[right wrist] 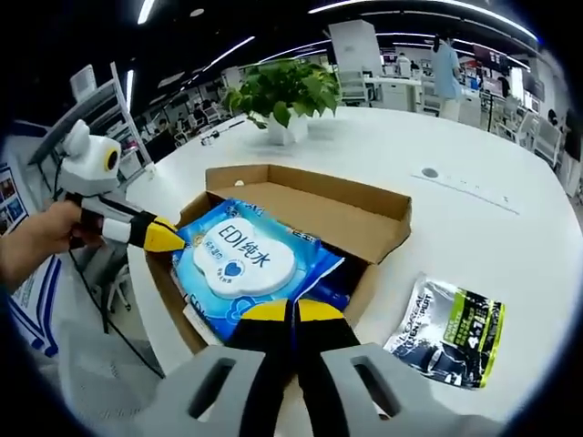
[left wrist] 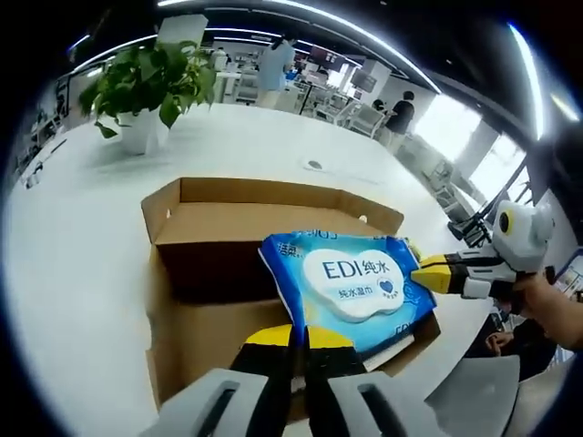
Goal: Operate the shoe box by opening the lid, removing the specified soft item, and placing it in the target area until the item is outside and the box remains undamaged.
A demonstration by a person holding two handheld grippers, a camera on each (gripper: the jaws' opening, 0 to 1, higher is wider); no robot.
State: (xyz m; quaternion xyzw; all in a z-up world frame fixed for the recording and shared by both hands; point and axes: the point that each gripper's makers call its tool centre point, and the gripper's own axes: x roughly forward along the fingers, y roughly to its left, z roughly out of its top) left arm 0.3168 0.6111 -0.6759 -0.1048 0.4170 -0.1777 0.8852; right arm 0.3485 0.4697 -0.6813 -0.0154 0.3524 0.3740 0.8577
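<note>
Wet-wipes pack (left wrist: 357, 289), blue soft item, held above open shoe box (left wrist: 228, 232), not yet outside. Left gripper (left wrist: 299, 339) at 6 o'clock in left gripper view, jaws pinched together on near edge of pack. Right gripper (right wrist: 290, 314) clamps opposite edge likewise; two-sided hold probably keeps limp pack level. Beyond box, lid flaps stand open. Silver-green pouch (right wrist: 448, 330) lies on white table (right wrist: 474, 228) at 4 o'clock. Potted plant (right wrist: 284, 102) at 12 o'clock, far.
</note>
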